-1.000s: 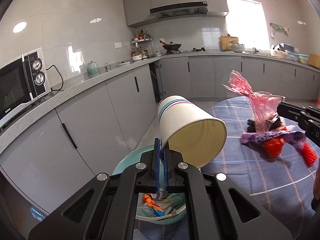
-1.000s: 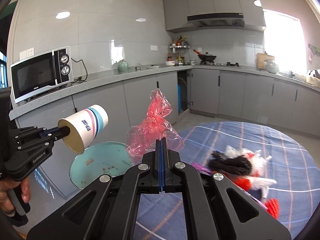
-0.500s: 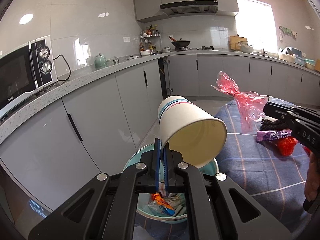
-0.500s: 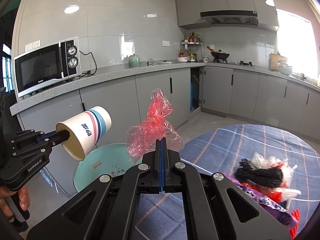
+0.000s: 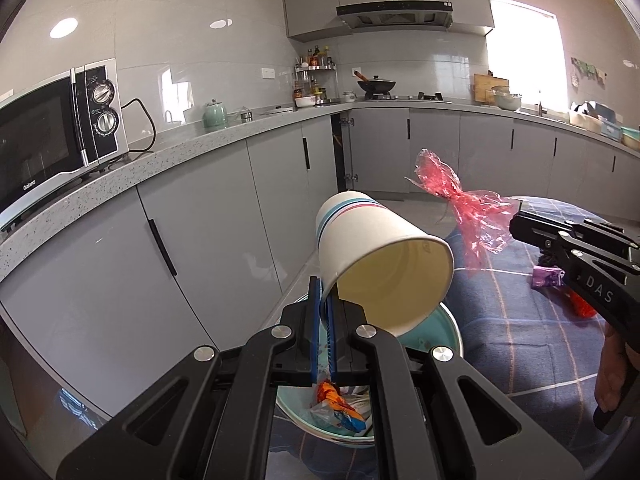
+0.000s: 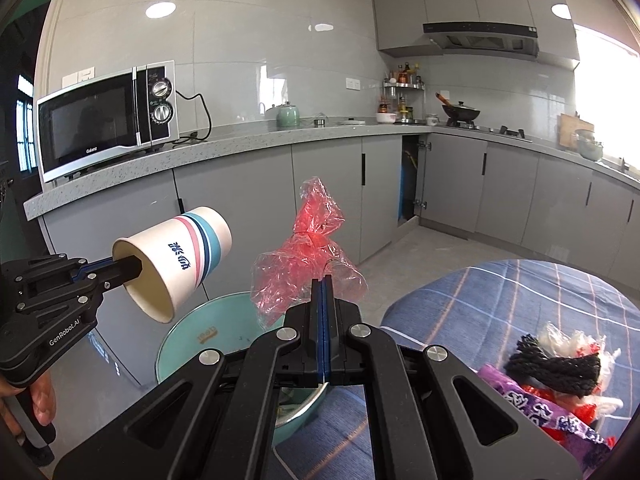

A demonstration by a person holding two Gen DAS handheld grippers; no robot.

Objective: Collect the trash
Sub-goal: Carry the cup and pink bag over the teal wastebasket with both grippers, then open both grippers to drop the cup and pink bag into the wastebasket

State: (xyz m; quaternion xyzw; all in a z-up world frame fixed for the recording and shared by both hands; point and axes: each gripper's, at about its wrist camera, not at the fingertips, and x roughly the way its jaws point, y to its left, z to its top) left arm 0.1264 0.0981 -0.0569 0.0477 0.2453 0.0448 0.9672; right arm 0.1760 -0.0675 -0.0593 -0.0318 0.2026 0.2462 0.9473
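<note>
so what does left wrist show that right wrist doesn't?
Only the left wrist view: trash already inside the teal bowl, an orange wrapper, and the cup's empty interior.

Only the right wrist view: the blue print on the paper cup, and the leftover pile on the tablecloth, a black cord bundle and a purple wrapper.

Both: the left gripper shut on the cup's rim, the right gripper shut on the red plastic bag, both held above the bowl, plus the microwave.

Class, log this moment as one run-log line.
left gripper: shut on paper cup | right gripper: shut on red wrapper | both above teal bowl
</note>
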